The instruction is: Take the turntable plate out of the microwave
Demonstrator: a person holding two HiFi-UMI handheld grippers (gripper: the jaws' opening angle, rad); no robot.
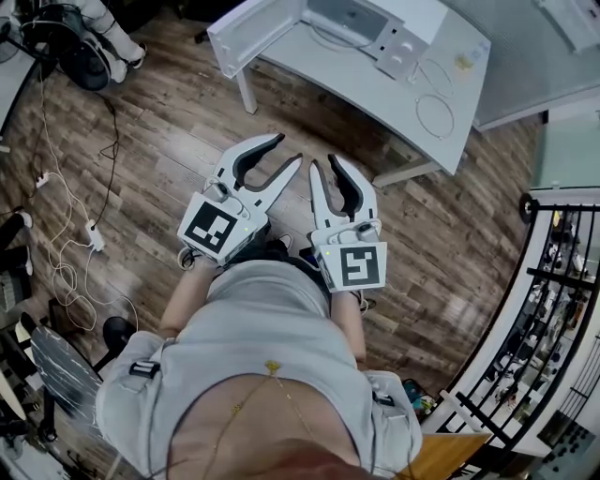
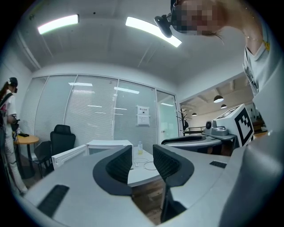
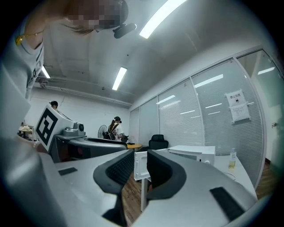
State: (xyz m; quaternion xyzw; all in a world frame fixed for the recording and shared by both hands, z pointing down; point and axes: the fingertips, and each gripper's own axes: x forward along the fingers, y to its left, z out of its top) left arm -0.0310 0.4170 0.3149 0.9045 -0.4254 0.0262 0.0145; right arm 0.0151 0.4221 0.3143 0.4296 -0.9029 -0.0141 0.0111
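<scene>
White microwave [image 1: 417,21], pale grey table [image 1: 370,94], brown plank floor [image 1: 169,127]

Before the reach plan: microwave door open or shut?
Open: the door stands swung out sideways from the microwave on the table, head view.

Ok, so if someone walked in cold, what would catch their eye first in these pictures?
First, the left gripper and right gripper, held side by side over the wood floor in the middle of the head view, jaws apart and empty. Next, beyond them at the top, a white microwave on a white table, its door swung open.
</scene>
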